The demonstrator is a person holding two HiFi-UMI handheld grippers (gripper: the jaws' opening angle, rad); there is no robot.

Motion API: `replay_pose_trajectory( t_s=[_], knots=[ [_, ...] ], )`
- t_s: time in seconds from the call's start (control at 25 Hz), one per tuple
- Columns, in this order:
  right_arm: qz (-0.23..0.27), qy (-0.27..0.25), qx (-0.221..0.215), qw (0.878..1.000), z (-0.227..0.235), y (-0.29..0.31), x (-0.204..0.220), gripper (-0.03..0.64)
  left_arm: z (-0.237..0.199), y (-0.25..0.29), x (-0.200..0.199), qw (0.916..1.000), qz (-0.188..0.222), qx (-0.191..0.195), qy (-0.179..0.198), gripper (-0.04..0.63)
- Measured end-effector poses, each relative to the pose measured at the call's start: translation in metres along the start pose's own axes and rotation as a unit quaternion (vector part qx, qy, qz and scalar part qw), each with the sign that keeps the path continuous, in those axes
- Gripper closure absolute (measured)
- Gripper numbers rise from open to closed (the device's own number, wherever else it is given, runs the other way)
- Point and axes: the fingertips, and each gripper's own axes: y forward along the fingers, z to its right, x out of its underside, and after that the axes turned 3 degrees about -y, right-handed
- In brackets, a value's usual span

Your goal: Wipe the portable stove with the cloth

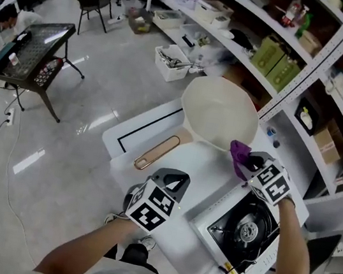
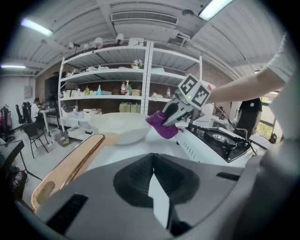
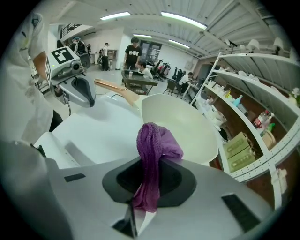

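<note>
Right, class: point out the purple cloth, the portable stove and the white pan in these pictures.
purple cloth (image 3: 151, 145), right gripper view, on its bunched top fold.
portable stove (image 1: 247, 230), head view, on the round burner.
white pan (image 1: 219, 112), head view, on the inside of its bowl.

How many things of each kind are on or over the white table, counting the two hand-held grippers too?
Portable stove: 1
Pan: 1
Purple cloth: 1
Hand-held gripper: 2, the left hand-held gripper and the right hand-held gripper
Total: 5
</note>
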Motion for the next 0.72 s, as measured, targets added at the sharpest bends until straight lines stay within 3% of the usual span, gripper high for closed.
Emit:
replay_pose_trajectory(
  t_s=[0.32,0.72],
  knots=[
    [-0.041,-0.062,-0.051,0.996,-0.015,0.001,0.026,0.555,0.009,-0.002,0.003,0.9997,-0.003,-0.025,-0.005,0.589],
    [-0.064,-0.046,-0.100,0.992,-0.032,0.005,0.037,0.555,0.016,-0.005,0.005,0.9990,-0.006,-0.044,-0.010,0.590]
  ],
)
